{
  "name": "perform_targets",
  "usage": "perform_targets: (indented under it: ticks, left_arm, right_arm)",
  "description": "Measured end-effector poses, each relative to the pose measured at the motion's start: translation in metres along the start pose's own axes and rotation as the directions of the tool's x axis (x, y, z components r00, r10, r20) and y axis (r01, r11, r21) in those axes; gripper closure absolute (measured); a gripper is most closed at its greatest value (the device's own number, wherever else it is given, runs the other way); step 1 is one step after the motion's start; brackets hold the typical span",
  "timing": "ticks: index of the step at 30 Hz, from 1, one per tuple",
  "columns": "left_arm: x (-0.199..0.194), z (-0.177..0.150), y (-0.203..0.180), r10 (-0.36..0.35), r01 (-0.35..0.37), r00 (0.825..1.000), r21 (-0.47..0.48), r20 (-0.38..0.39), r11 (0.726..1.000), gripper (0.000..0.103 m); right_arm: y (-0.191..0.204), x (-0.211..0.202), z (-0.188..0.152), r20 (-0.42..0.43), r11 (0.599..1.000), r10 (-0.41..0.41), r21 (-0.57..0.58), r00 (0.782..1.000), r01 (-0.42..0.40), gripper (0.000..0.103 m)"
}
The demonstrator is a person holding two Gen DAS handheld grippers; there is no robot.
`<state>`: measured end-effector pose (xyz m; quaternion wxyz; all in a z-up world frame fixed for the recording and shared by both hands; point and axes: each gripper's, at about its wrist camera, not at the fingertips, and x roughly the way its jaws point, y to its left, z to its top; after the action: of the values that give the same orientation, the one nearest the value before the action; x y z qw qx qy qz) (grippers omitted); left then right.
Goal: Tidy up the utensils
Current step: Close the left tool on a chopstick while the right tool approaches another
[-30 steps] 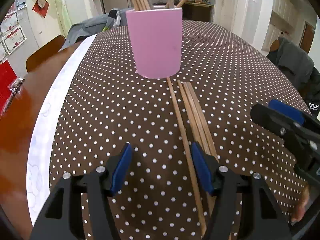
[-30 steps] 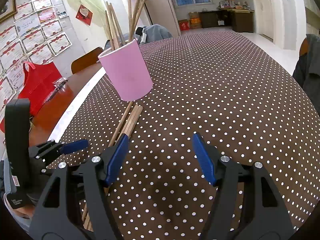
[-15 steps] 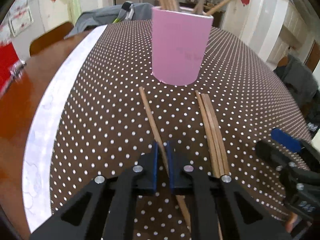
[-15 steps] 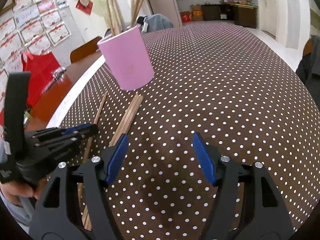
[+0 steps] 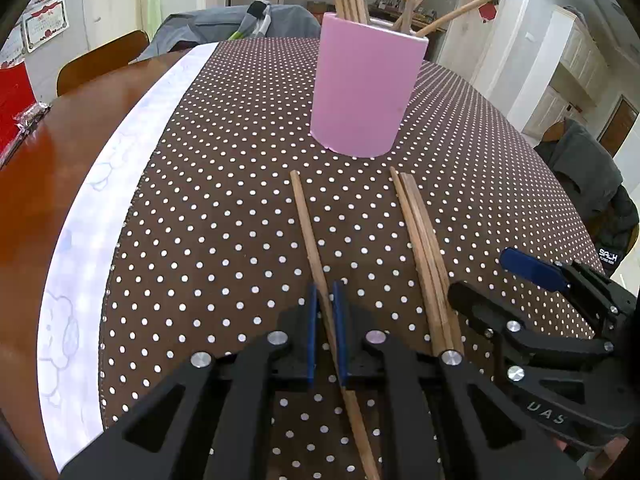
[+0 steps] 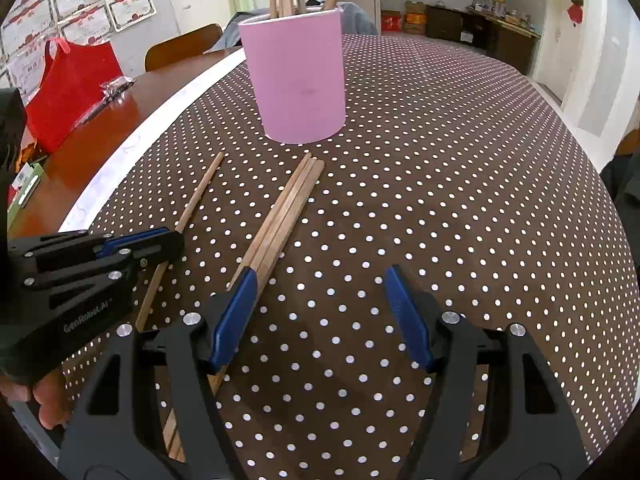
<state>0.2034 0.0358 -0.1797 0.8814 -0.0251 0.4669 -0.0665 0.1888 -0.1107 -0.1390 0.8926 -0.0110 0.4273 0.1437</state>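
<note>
Your left gripper (image 5: 325, 300) is pinching one chopstick (image 5: 306, 224), pads pressed on it partway along its length, w/ the stick flat on the dotted tablecloth (image 5: 224, 208) and its far tip pointing at the pink cup (image 5: 364, 88). Your right gripper (image 6: 320, 312) has its jaws spread w/ nothing between them; the left pad sits on or just over the bundle of chopsticks (image 6: 286, 208), can't tell if it touches. That bundle lies just beside the single stick, also aimed at the cup, which stands further toward the far edge of the table and already holds several sticks upright. So you're at the pick-up step for the single stick: grip made, lift not yet done. Next move, prob: raise it clear of the cloth, tip it upright and drop it in the cup's mouth w/o knocking the leaning sticks. Watch the grip; a thin round stick may swivel between the pads. Right gripper needs shifting left to straddle the bundle before closing.
</note>
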Motion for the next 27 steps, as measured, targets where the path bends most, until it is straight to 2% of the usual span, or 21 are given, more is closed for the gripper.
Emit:
perform_targets:
  ticks: [15, 20, 27]
  left_arm:
    - [0.001, 0.003, 0.002, -0.016, 0.016, 1.000, -0.013, -0.019, 1.000, 0.094]
    - [0.002, 0.005, 0.003, -0.022, 0.022, 0.999, -0.018, -0.023, 1.000, 0.094]
    - [0.001, 0.004, -0.001, -0.028, 0.028, 0.999, -0.005, -0.021, 1.000, 0.086]
  right_arm:
    - [0.033, 0.015, 0.014, -0.026, 0.989, -0.107, -0.110, 0.994, 0.104, 0.032]
    - [0.027, 0.015, 0.016, -0.075, 0.988, -0.109, -0.117, 0.991, 0.100, 0.032]
    - [0.024, 0.012, 0.014, -0.061, 0.998, -0.037, -0.053, 0.997, 0.034, 0.032]
